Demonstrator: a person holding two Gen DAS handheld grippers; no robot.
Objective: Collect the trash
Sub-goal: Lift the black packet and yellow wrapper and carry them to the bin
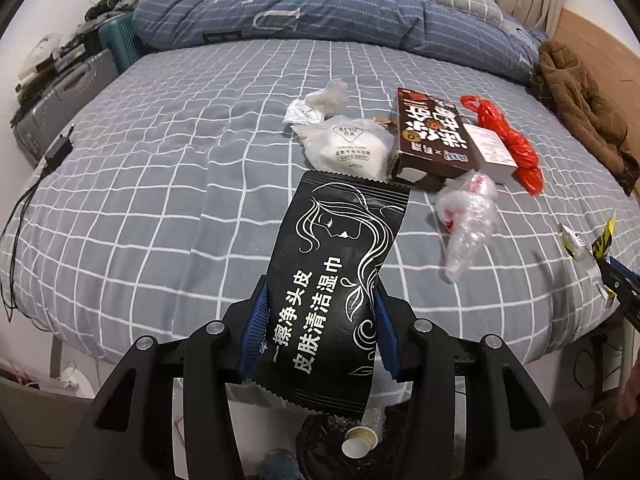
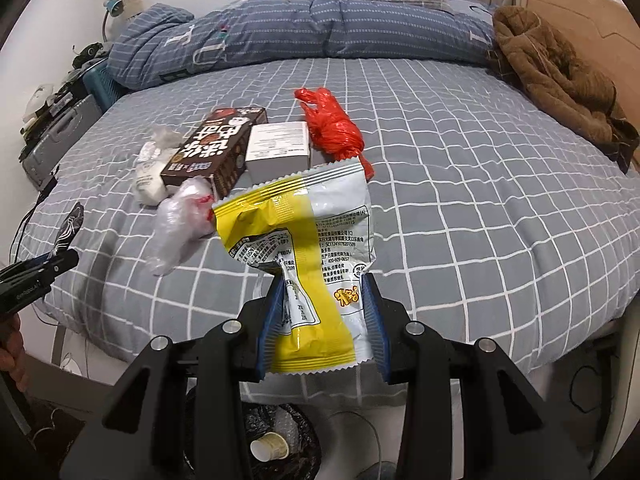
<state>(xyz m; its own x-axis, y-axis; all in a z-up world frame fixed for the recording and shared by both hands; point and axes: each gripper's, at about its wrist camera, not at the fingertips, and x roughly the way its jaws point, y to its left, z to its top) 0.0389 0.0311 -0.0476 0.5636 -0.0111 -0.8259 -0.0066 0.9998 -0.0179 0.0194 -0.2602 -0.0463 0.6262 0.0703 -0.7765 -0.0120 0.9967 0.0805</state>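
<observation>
Trash lies in a loose cluster on the bed (image 1: 160,200), toward its right half, on the grey checked sheet.

Left wrist view: left tool (image 1: 320,304) clamped on a black wet-wipe packet (image 1: 340,264), blue pads pressing both long sides, packet standing up and leaning toward the cluster. Beyond it: white pouch (image 1: 348,148), crumpled tissue (image 1: 320,100), brown snack box (image 1: 432,136) with a small white box (image 1: 494,152) against its right side, red plastic bag (image 1: 508,140) just beside that, clear crumpled wrap (image 1: 468,216) nearer the foot edge. Right tool's tip shows at the right edge of the frame. Below the tool, past the foot edge of the bed, a bin with a dark liner (image 1: 320,432) holds a paper cup (image 1: 358,442). Blue quilt (image 1: 280,8) bunched along the head end; brown garment (image 1: 576,96) at the far right corner.

Right wrist view: right tool (image 2: 324,304) clamped on a yellow-and-white snack bag (image 2: 308,240), bag upright, top crumpled. Same cluster sits beyond it toward the left: snack box, white box, red bag, clear wrap. Left tool's tip visible at the left edge with the black packet in it. Bin and cup lie directly below.
</observation>
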